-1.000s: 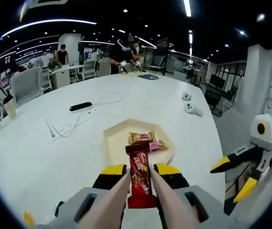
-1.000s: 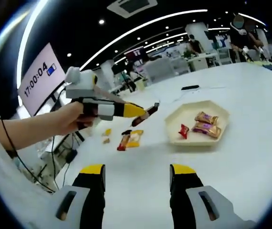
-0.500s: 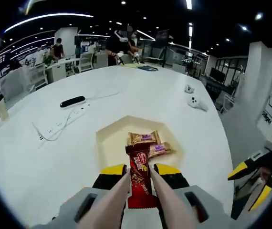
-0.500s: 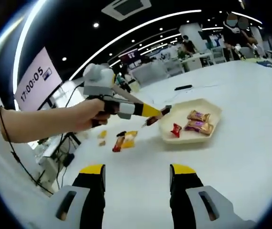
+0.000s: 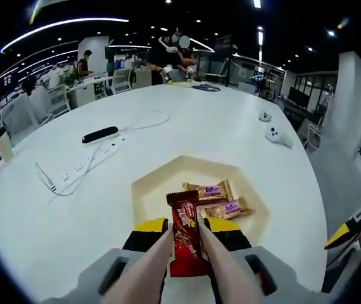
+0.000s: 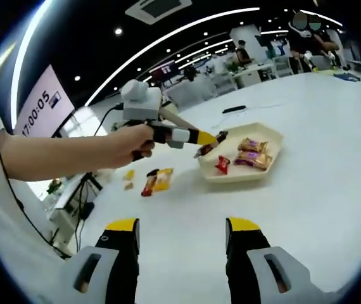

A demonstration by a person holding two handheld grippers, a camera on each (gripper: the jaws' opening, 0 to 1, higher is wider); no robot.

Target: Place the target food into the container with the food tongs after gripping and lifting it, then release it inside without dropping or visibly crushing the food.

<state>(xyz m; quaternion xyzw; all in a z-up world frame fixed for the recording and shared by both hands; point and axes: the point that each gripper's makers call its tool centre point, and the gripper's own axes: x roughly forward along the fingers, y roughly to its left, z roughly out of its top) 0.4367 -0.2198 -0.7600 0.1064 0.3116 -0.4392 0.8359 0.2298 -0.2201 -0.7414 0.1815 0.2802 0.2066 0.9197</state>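
Half done: left tongs point(image 5: 185, 223) clamp the red snack bar point(image 5: 184, 231) above the tray point(image 5: 152, 183), release pending. Right tongs point(image 6: 182, 229) hang apart, holding nothing.

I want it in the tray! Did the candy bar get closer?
Yes. In the right gripper view the left gripper has carried the red candy bar to the tray edge.

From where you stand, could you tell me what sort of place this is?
Probably an open-plan office or lab: a large white table with a power strip, a wall screen with a clock readout, and people at desks under ceiling strip lights.
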